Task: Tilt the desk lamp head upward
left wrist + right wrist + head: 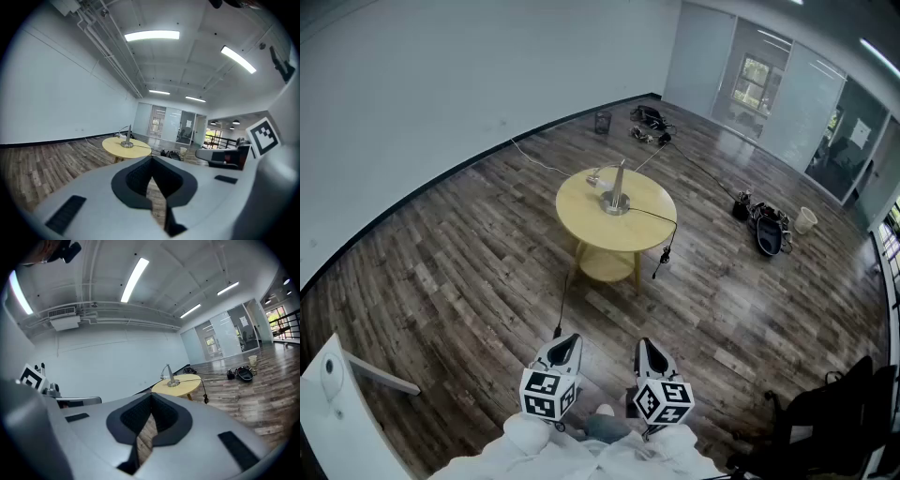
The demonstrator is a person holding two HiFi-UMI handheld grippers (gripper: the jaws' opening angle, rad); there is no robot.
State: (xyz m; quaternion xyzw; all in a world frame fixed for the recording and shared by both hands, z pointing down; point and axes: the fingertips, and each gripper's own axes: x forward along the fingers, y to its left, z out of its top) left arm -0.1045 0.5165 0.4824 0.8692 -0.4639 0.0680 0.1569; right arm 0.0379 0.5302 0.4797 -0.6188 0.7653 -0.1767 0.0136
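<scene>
So far: nothing done. The desk lamp (617, 192) is untouched, and its head (593, 178) seems to hang low toward the tabletop.
Lamp location: on the round yellow table (581, 230), upper centre of the head view, well apart from both grippers.
Left gripper (568, 341): bottom centre-left, jaws together, nothing between them.
Right gripper (644, 346): bottom centre-right, jaws together, empty.
Remaining: the whole job. Close the gap to the table, reach the head, tilt it upward.

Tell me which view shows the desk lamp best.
The head view: the desk lamp stands unobstructed on the round table, with base, stem and head visible from above. The left gripper view shows it small and distant; the right gripper view gives a small side profile.
</scene>
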